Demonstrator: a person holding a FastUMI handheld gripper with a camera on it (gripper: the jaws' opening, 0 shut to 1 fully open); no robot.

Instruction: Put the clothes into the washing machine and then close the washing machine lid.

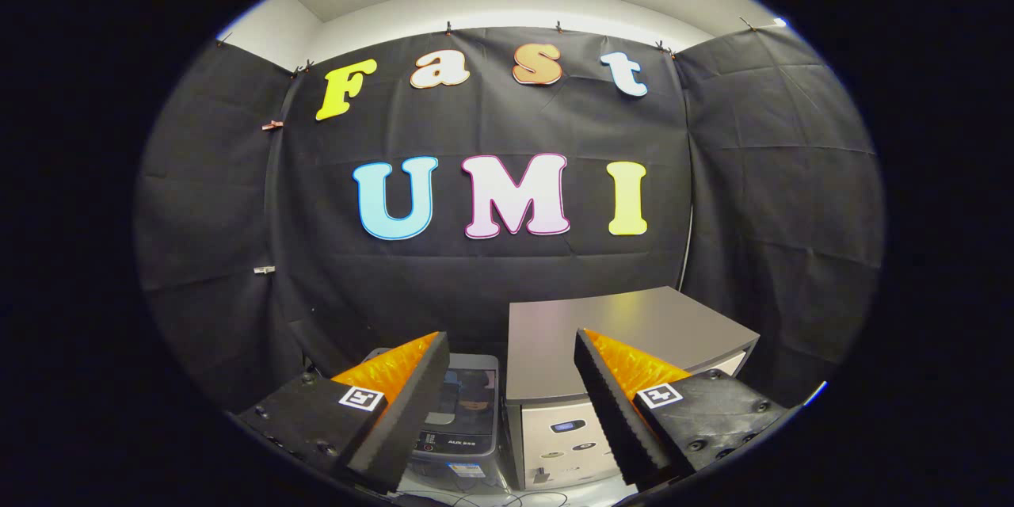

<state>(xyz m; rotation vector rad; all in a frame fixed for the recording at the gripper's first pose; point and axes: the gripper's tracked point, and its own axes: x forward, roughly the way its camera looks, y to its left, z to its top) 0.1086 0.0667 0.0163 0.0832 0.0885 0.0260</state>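
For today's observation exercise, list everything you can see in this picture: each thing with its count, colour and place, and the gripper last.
Washing machine: one, grey with a dark see-through lid lying flat, low between the fingers, left of the cabinet.
Cabinet: one, grey flat top, pale front with small controls, just beyond the right finger.
Cables: a few, thin and dark, on the pale floor before both machines.
Clips: several, small, pinning the black cloth wall.
Gripper: one, black fingers with orange sides, open, holding nothing, aimed at the two machines.

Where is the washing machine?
In the gripper view, the washing machine sits low between the open jaws of the gripper, just left of a grey cabinet.
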